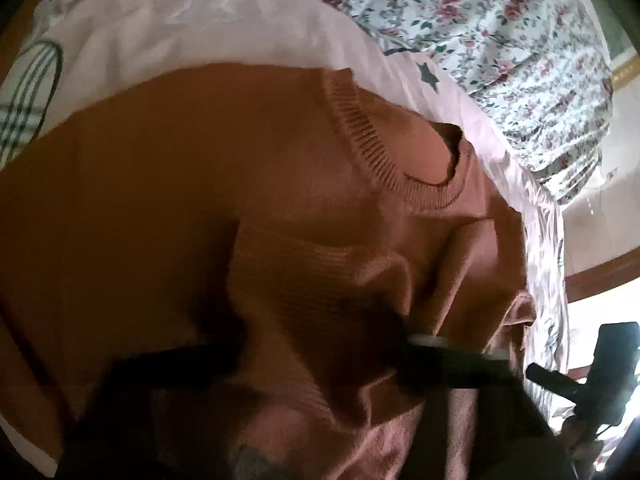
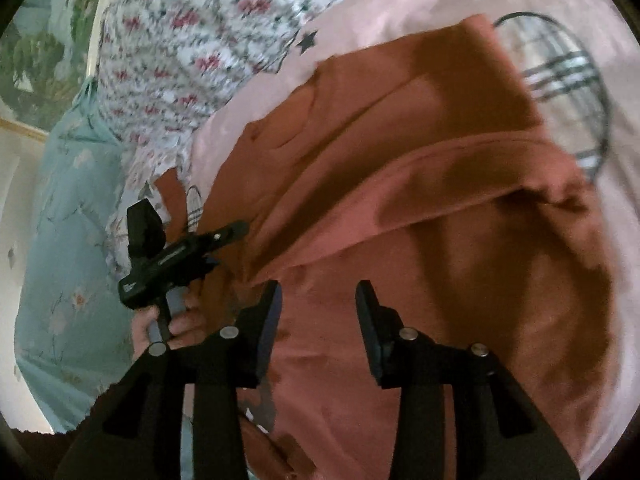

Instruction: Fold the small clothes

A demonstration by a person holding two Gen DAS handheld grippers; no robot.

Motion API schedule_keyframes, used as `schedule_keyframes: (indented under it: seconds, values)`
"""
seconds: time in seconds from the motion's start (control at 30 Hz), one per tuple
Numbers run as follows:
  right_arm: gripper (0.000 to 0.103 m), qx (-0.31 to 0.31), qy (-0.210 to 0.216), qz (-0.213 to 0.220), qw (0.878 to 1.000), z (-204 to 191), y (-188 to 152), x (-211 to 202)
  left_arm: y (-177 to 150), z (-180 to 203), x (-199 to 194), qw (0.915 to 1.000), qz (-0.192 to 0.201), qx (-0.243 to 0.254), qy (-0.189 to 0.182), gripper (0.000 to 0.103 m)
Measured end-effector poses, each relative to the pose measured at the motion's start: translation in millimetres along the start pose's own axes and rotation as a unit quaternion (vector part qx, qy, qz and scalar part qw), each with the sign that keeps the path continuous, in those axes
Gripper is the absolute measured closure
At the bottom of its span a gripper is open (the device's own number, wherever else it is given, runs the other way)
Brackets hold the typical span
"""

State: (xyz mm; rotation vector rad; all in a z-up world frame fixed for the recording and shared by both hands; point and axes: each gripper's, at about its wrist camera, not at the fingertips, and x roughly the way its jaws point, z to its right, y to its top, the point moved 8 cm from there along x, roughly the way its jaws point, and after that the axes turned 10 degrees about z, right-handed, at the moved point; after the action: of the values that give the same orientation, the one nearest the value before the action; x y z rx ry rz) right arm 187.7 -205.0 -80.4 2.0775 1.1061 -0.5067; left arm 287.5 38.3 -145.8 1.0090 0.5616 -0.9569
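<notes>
Your left gripper [image 1: 320, 360] pinches a bunched fold of the sweater [image 1: 160, 200], which lies on the pink sheet [image 1: 200, 28]. Your right gripper [image 2: 318, 304] hangs wide, holding nothing. Lift one-handed and the loose knit could drag, undoing the fold.

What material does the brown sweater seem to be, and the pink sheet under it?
The brown sweater looks like a soft knit, matte: ribbed stitches show at its collar, and it bunches in thick folds. The pink sheet looks like a thin, smooth woven fabric, perhaps cotton, with printed stars and a faint sheen; the exact fibre cannot be told.
</notes>
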Motion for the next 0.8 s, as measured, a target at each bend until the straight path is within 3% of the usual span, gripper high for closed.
schedule_keyframes:
  seconds: [0.03,0.17,0.23,0.3,0.37,0.53,0.67,0.8]
  values:
    - [0.063,-0.001,-0.003,0.005,1.0,2,2,-4,-2,3,0,1.0,-0.002,0.002,-0.004,0.098]
    - [0.063,-0.003,-0.025,0.027,0.999,16,15,-17,2,23,-56,0.9943,0.088,0.053,0.03,0.099]
    - [0.063,-0.007,-0.041,0.041,0.998,28,21,-22,2,3,-73,0.9915,0.113,0.035,0.054,0.099]
    - [0.063,-0.009,-0.057,0.047,0.997,41,27,-23,-3,-25,-72,0.9913,0.104,0.009,0.081,0.099]
    - [0.063,-0.015,-0.077,0.049,0.996,52,33,-21,-11,-46,-68,0.9926,0.086,-0.024,0.083,0.098]
    - [0.06,-0.113,-0.137,0.061,0.982,61,52,-11,-22,-46,-65,0.9942,0.071,-0.026,0.075,0.089]
    - [0.056,-0.167,-0.119,0.036,0.978,55,59,11,-29,-42,-55,0.9945,0.06,-0.015,0.085,0.089]
    - [0.056,-0.19,-0.125,-0.078,0.971,72,30,31,-33,-42,-52,0.9942,0.055,-0.009,0.091,0.088]
